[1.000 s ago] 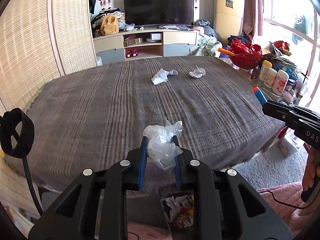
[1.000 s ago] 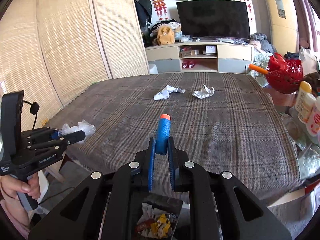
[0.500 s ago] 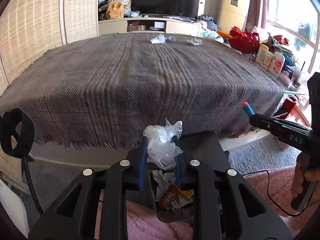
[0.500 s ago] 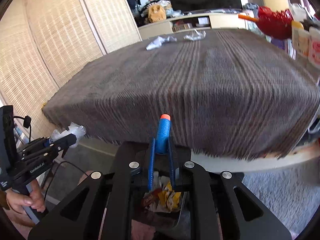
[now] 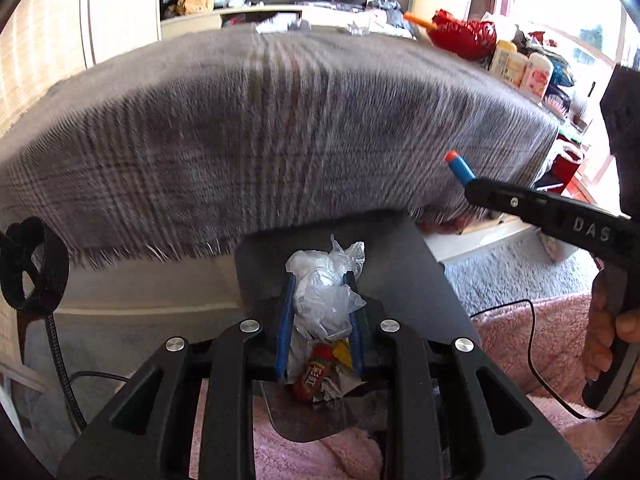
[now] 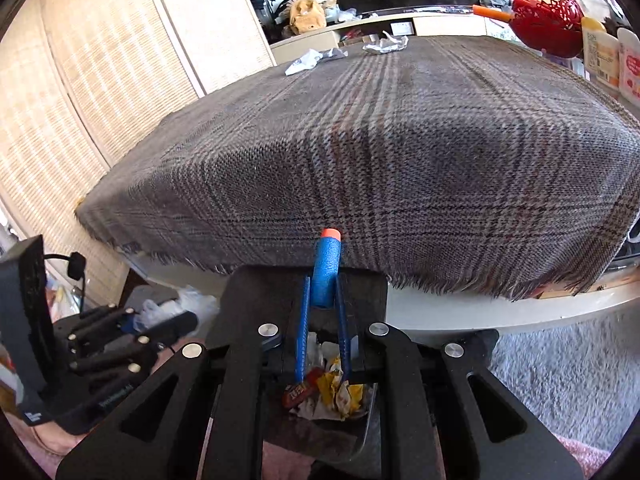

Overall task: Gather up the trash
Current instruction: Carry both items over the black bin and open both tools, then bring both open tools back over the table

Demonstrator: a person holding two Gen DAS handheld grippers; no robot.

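Observation:
My left gripper (image 5: 320, 276) is shut on a crumpled clear plastic wrapper (image 5: 324, 292), held over a dark open bin (image 5: 436, 288) with wrappers (image 5: 316, 372) inside. My right gripper (image 6: 323, 280) is shut on a blue foam dart with an orange tip (image 6: 326, 268), above the same bin (image 6: 256, 292) and its trash (image 6: 324, 396). The right gripper (image 5: 474, 186) with the dart (image 5: 458, 166) shows at the right of the left wrist view. The left gripper (image 6: 188, 318) shows low at the left of the right wrist view. Two crumpled papers (image 6: 310, 61) (image 6: 386, 45) lie far back on the plaid-covered table (image 6: 400, 140).
The table's fringed edge (image 5: 160, 248) hangs just beyond the bin. A red basket (image 6: 548, 20) and bottles (image 6: 600, 56) crowd the table's right side. Pink fluffy fabric (image 5: 528, 344) and grey carpet (image 6: 568, 376) lie below. Woven screens (image 6: 80, 100) stand at the left.
Both grippers have come down from above the tabletop to below its edge, over the bin. The bin and its trash now fill the lower centre. Both grips are unchanged.

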